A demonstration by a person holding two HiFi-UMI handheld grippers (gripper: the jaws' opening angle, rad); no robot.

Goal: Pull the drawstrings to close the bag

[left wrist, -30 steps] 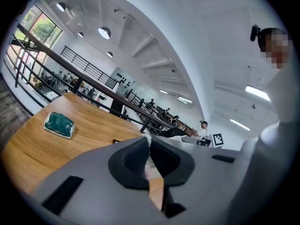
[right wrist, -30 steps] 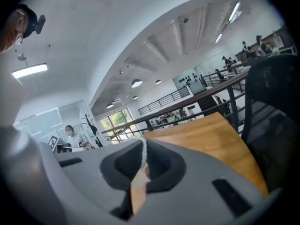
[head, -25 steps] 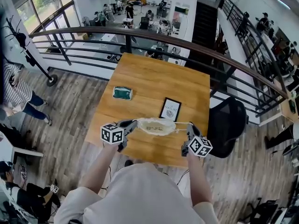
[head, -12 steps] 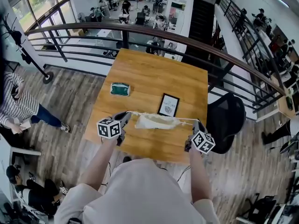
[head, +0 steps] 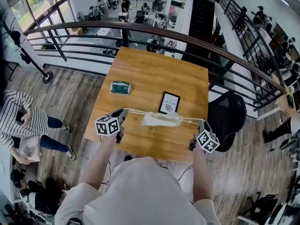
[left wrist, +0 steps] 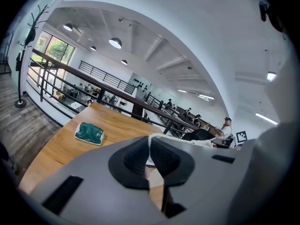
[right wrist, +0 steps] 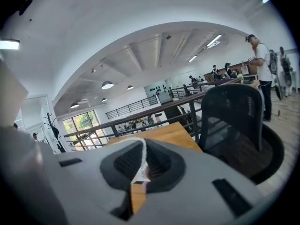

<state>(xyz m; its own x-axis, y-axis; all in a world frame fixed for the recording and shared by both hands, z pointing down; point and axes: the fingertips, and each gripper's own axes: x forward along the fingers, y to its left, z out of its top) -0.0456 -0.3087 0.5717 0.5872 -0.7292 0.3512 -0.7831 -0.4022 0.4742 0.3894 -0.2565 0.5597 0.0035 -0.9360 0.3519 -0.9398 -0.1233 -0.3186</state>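
We see the left gripper with its jaws clamped on the left drawstring, and the right gripper with its jaws clamped on the right drawstring — both cords run taut. The bag lies bunched between the grippers, over the near part of the wooden table — we cannot tell whether it touches the surface
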